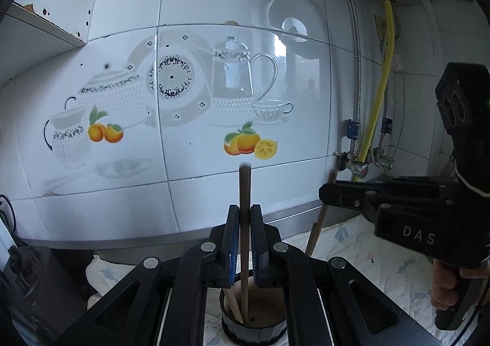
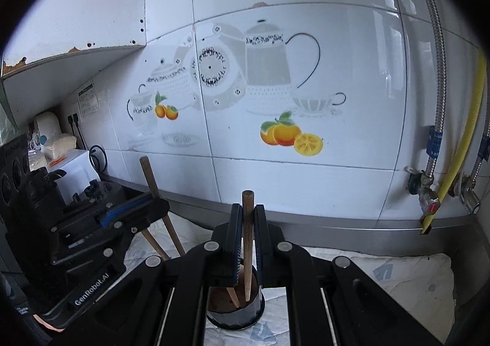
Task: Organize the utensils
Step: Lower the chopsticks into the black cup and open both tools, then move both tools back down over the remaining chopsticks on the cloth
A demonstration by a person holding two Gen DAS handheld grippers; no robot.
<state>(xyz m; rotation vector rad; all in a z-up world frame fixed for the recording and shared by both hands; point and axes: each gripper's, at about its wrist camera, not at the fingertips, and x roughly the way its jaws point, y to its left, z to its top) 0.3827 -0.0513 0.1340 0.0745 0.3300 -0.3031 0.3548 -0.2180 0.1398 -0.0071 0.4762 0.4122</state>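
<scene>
Wooden chopsticks fill both pairs of jaws here: the left gripper (image 1: 244, 241) is clamped narrowly on one upright chopstick (image 1: 245, 208), whose lower end reaches down into a dark round holder (image 1: 254, 332) standing on the quilted cloth (image 1: 352, 241) that covers the tabletop. A second chopstick (image 1: 233, 304) leans loose inside that holder, touching its inner wall. In the right wrist view, the right gripper (image 2: 247, 241) is likewise pinched tight on another chopstick (image 2: 247, 223), held nearly upright with its tip inside the same holder (image 2: 235, 315). Seen from the left wrist, the right gripper (image 1: 324, 192) comes in from the right side, a hand (image 1: 450, 284) wrapped round its handle. Behind everything rises a white tiled wall (image 1: 214, 24) printed with teapots and oranges, with a yellow hose (image 1: 379, 94) and metal pipes at the right corner.
</scene>
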